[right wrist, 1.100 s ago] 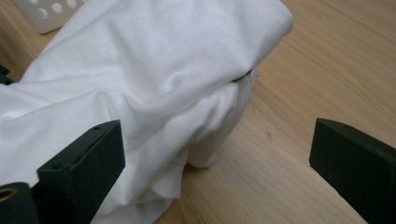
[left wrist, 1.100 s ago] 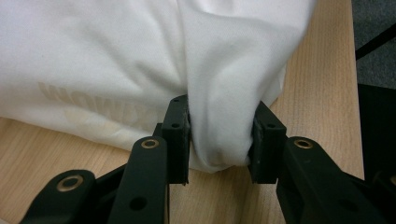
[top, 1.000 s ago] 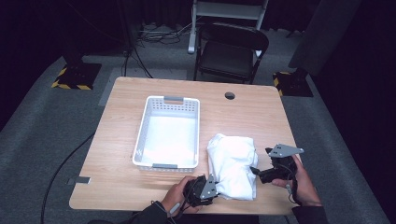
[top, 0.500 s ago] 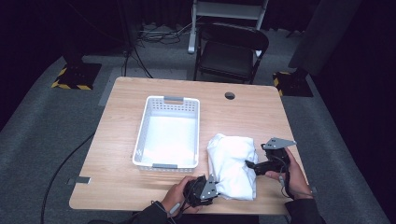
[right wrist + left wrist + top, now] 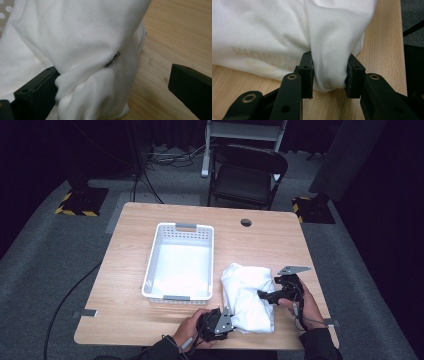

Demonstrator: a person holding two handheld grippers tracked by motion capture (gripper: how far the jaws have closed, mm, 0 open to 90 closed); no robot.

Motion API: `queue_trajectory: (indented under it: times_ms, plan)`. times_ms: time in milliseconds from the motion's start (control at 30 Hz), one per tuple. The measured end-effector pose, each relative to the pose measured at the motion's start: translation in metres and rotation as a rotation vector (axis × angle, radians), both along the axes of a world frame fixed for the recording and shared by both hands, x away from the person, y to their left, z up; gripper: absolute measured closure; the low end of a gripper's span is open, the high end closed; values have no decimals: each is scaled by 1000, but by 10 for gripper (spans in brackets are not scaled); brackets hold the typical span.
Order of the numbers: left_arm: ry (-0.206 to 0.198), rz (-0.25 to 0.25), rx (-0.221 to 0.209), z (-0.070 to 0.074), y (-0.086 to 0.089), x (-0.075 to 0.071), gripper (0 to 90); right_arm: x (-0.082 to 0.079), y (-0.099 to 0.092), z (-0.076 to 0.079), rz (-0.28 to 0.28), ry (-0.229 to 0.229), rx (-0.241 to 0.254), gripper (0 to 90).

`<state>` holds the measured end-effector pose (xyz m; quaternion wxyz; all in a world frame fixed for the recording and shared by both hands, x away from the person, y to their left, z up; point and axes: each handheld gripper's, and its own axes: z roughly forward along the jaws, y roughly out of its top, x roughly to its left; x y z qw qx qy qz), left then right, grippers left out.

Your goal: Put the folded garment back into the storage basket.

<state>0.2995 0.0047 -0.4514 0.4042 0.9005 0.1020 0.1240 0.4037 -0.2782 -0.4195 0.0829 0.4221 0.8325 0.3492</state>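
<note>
High view: white garment (image 5: 247,297), bunched, on the table (image 5: 260,237) right of an empty white basket (image 5: 177,262), long axis running away from the person. Left gripper (image 5: 220,322) at its near edge; right gripper (image 5: 267,295) at its right side.

Left gripper view: jaws pinched on a fold (image 5: 329,75) of cloth; faint pale lettering (image 5: 259,56), unreadable.

Right gripper view: jaws spread wide, cloth touching one finger (image 5: 37,92), the other apart over bare wood; small dark tag (image 5: 112,59), illegible.

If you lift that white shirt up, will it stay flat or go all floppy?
Probably floppy: the white shirt already bunches into soft folds where the left gripper pinches it. It looks light, and would likely sag and drape.
</note>
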Motion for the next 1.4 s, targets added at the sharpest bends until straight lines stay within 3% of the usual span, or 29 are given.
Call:
queue_trajectory:
  times_ms: [167, 367, 667, 733, 833, 933, 1100, 1400]
  plan:
    - [1, 0, 0, 0, 0, 0, 648, 2, 1, -7, 3, 39, 22, 4]
    - [0, 0, 0, 0, 0, 0, 648, 3, 3, -10, 10, 49, 21, 4]
    - [0, 0, 0, 0, 0, 0, 647, 4, 2, -19, 17, 92, 71, 7]
    - [0, 0, 0, 0, 0, 0, 647, 4, 2, -18, 25, 99, 80, 65]
    - [-1, 0, 0, 0, 0, 0, 647, 2, 0, -15, 76, 116, 126, 271]
    - [0, 0, 0, 0, 0, 0, 647, 0, 1, -12, 104, 114, 140, 373]
    - [-4, 3, 1, 0, 0, -1, 648, -1, -1, -12, 126, 115, 166, 468]
    - [-24, 7, -1, 2, 2, -2, 677, -7, -1, -7, 127, 82, 176, 546]
